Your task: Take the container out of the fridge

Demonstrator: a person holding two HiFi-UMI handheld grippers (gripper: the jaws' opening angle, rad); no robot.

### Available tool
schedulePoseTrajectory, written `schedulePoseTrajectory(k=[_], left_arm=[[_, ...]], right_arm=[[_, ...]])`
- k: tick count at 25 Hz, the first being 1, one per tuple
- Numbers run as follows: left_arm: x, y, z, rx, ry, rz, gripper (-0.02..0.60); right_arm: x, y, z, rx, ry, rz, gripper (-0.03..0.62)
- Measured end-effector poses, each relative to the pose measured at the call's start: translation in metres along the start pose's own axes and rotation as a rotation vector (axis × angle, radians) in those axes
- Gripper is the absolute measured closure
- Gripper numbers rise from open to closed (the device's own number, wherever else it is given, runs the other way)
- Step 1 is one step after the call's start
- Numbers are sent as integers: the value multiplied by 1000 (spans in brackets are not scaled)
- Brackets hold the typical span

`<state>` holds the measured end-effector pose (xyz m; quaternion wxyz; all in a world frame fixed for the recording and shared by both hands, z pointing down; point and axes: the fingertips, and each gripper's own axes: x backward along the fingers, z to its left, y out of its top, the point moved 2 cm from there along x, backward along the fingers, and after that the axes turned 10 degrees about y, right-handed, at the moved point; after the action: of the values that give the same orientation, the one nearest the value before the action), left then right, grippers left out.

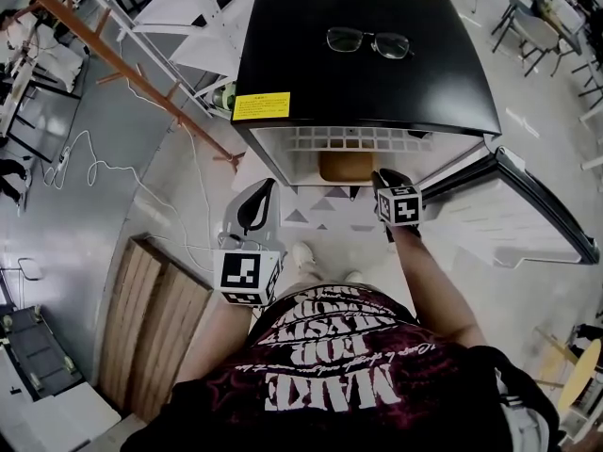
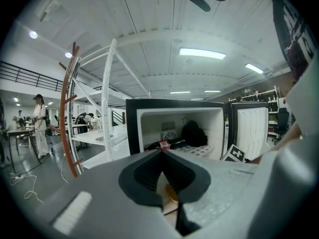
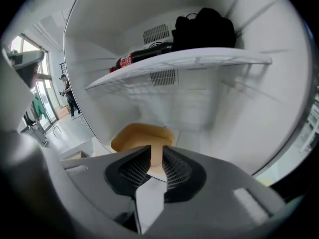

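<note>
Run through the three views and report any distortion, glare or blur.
Head view: fisheye curves the edges of the fridge, and its glossy black top carries a pale sheen near the glasses. Left gripper view: dark round vignette, ceiling lights blown white, the left gripper soft up close. Right gripper view: white interior evenly lit, shelf bowed, right gripper blurred before the tan container.

Eyeglasses point(image 1: 368, 42) lie ahead of me. A red-labelled dark bottle point(image 3: 142, 55) lies sideways beside a black bag point(image 3: 204, 28). At my left, wooden boards point(image 1: 155, 323) and a white cable point(image 1: 113, 168) lie on the floor point(image 1: 85, 243).
</note>
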<state>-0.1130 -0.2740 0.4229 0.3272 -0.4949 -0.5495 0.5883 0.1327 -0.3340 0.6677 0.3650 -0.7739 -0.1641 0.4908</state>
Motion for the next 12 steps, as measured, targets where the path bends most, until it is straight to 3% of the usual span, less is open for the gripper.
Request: schedulePoseTrajectory(k=[12], left_arm=[[3,-1,0,-19,-4,8,581]], right_arm=[[-20,-15,-16,-92,-6,53,467]])
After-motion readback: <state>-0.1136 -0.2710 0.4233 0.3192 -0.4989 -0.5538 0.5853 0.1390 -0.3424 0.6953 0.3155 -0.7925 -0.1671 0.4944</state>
